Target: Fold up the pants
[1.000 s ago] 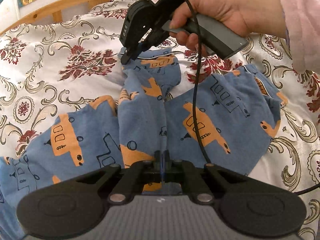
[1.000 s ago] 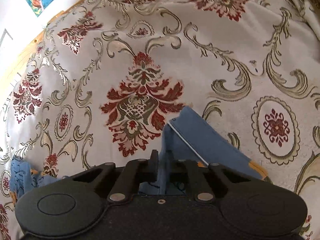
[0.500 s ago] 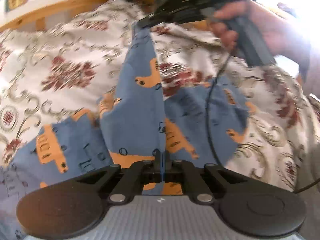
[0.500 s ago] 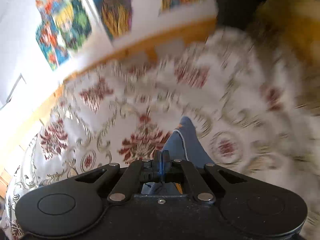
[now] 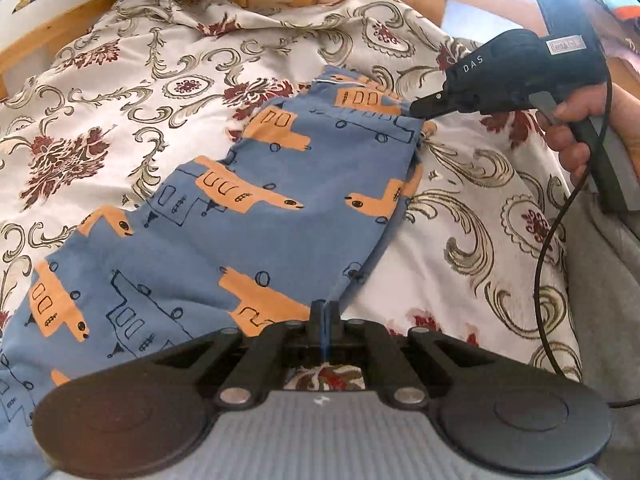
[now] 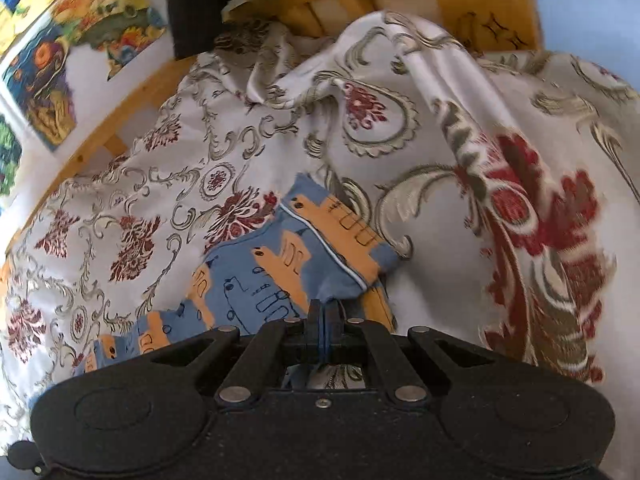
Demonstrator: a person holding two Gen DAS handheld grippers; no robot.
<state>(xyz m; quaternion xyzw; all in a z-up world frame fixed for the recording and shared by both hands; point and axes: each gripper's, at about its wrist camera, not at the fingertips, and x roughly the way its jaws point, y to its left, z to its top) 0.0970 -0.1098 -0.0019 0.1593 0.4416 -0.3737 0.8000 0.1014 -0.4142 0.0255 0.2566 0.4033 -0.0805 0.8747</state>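
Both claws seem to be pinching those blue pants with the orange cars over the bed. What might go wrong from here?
1. Each claw grips only a thin bit of edge: the left claw near the crotch seam, the right claw at the waistband. The pants may slip out.
2. The bedspread is rumpled beneath, so the fold could land crooked or wrinkled.
3. The right tool's black cable hangs beside the fabric and might snag.

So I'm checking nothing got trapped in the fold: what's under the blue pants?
Around the pants, held by the left gripper and right gripper, only the floral bedspread shows. Whatever lies directly beneath the cloth is covered.
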